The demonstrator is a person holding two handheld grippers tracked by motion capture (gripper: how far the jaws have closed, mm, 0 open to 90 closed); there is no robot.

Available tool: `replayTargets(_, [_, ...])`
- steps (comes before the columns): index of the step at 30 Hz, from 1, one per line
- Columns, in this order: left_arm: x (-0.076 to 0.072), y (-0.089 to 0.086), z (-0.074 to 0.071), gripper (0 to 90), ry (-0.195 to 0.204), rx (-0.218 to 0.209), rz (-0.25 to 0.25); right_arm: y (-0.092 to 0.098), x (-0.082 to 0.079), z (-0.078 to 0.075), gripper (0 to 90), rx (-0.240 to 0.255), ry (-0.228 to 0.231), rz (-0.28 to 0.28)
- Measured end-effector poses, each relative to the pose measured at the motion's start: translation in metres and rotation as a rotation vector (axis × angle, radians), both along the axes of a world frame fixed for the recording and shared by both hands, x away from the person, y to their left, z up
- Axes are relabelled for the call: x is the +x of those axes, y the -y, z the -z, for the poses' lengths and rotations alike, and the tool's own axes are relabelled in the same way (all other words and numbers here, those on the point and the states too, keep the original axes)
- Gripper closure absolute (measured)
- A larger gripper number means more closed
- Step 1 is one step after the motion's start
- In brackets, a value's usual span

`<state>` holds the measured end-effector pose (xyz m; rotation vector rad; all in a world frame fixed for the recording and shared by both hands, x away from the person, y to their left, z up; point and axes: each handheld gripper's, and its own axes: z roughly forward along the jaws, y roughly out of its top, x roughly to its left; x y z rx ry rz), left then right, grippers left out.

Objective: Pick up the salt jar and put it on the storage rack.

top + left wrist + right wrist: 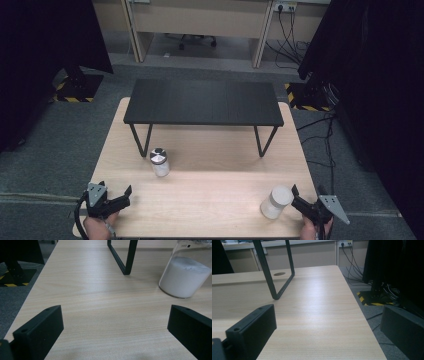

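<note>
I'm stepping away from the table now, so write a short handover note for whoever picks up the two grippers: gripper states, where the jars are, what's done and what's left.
Left gripper: open, holding nothing, low at the near left corner of the wooden table.
Right gripper: open, holding nothing, at the near right corner, beside the white-lidded jar; whether it touches the jar I cannot tell.
Metal-lidded jar: upright, part full of white powder, near the left legs of the black shelf.
Done: nothing visible; both jars stand on the table and the shelf top is bare.
Left: probably gripping the jars, each with its nearer gripper.
</note>
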<state>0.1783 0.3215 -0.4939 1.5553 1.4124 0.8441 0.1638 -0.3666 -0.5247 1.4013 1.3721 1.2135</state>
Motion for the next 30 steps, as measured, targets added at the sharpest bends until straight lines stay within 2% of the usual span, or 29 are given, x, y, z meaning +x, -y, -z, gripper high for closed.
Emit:
replayTargets(22, [0.007,0.005,-0.005,0.0,-0.027,0.027,0.025,0.001,-0.002,0.003,0.7,0.007,0.019,-0.002])
replayTargets(25, [0.010,0.002,-0.007,0.0,-0.040,0.017,0.048,0.002,-0.003,0.004,0.8,0.016,0.028,0.000])
replayTargets(28, [0.010,-0.002,-0.006,0.0,-0.032,-0.019,0.061,0.002,-0.003,0.005,0.7,0.024,0.032,0.003])
replayTargets(30, [0.010,-0.002,-0.007,0.0,-0.035,-0.025,0.085,0.002,-0.003,0.005,0.8,0.023,0.032,0.003])
